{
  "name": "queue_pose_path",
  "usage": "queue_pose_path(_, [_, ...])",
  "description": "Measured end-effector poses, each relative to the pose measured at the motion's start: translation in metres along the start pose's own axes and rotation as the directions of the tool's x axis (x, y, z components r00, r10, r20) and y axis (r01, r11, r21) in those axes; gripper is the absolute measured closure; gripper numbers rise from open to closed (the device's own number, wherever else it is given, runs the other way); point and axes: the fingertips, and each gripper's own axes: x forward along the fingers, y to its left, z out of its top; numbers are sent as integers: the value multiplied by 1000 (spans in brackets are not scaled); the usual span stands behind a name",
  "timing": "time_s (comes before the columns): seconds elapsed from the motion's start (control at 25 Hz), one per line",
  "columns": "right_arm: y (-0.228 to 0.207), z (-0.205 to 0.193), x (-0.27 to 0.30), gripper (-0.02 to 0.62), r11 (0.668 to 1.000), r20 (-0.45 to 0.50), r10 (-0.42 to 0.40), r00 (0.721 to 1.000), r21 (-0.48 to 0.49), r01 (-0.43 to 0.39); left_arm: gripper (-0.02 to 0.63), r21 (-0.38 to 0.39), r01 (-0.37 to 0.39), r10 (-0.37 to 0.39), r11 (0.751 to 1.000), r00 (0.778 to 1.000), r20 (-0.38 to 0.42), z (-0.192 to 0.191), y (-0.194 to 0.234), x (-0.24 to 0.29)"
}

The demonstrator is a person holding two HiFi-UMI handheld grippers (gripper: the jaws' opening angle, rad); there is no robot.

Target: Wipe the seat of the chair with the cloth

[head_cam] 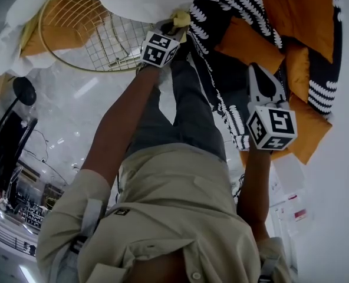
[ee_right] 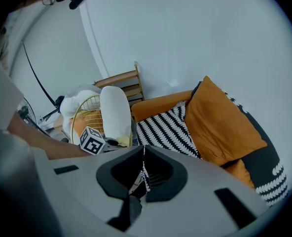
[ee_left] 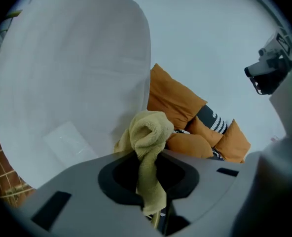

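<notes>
Left gripper [ee_left: 148, 169]: fingers clamped on pale yellow terry cloth [ee_left: 147, 132]; arm stretched forward, cloth just beside the white seat cushion [ee_left: 72, 73] of the gold wire chair [head_cam: 112, 49]. Right gripper [ee_right: 142, 174]: fingers pressed together, empty, held right of chair.

You are working in a living-room sort of place: orange cushions [ee_right: 220, 122] and black-and-white striped fabric [ee_right: 165, 130] are lying on a sofa at the right of the right gripper view. A gold wire chair [head_cam: 109, 46] is standing at the head view's upper left, and a slatted wooden chair [ee_right: 124, 85] is standing against the white wall.
</notes>
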Motion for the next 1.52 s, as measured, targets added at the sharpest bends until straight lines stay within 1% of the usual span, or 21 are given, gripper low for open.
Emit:
queue_pose_path(0.08, [0,1,-1,571,1000,2,0,1000,0,0,531,26,-7,7,1000,1000,-7,-1,10,-5])
queue_pose_path(0.16, [2,1,0,569,1000,4,3,1000,-1,-3,531,42,-35,36,998,999,-10,-5,31,-12])
queue_pose_path(0.28, [1,-1,0,571,1000,4,2,1000,-4,-2,531,27,-121,122,992,992,-17,-14,89,-32])
queue_pose_path(0.36, [-2,-4,-2,569,1000,1,-6,1000,-3,6,531,-5,-203,203,979,979,-25,-20,139,-53])
queue_pose_path(0.4, [-3,-6,-3,569,1000,0,-10,1000,-2,10,531,-34,-253,252,967,967,-26,-23,165,-68])
queue_pose_path(0.44, [-5,-8,-5,571,1000,-1,-13,1000,-1,13,531,-70,-305,304,950,952,-25,-25,192,-85])
queue_pose_path(0.52, [-6,-10,-9,571,1000,1,-18,1000,2,18,532,-137,-400,401,906,916,-21,-27,236,-122])
queue_pose_path(0.56, [-6,-11,-11,569,1000,3,-20,1000,3,20,532,-155,-434,437,887,899,-20,-28,251,-139])
queue_pose_path(0.6, [-6,-12,-12,571,1000,6,-20,1000,4,20,532,-162,-458,462,874,887,-19,-28,261,-152])
queue_pose_path(0.64, [-5,-12,-13,571,1000,9,-20,1000,5,20,532,-159,-474,477,866,879,-18,-28,267,-162])
queue_pose_path(0.76, [2,-10,-15,569,1000,24,-14,1000,4,14,531,-152,-486,491,861,871,-4,-23,270,-178])
queue_pose_path(0.84, [9,-6,-19,571,1000,38,-7,999,-1,7,532,-164,-479,488,862,873,16,-16,264,-185])
queue_pose_path(0.92, [19,0,-24,569,1000,58,0,998,-8,0,532,-160,-466,477,870,878,37,-6,254,-191])
queue_pose_path(1.0, [30,10,-30,571,1000,86,7,996,-18,-5,531,-140,-452,464,881,883,68,10,245,-201])
queue_pose_path(1.08, [42,24,-38,571,1000,123,13,992,-29,-9,532,-116,-444,456,889,883,115,30,236,-221])
queue_pose_path(1.28, [71,54,-70,571,999,200,21,980,-46,-12,531,-24,-428,423,903,880,218,80,203,-290])
queue_pose_path(1.36, [83,70,-83,569,998,240,26,970,-55,-13,531,6,-430,413,903,872,265,102,190,-325])
queue_pose_path(1.52, [117,106,-107,571,995,334,58,941,-99,-27,531,84,-447,385,890,838,386,149,158,-404])
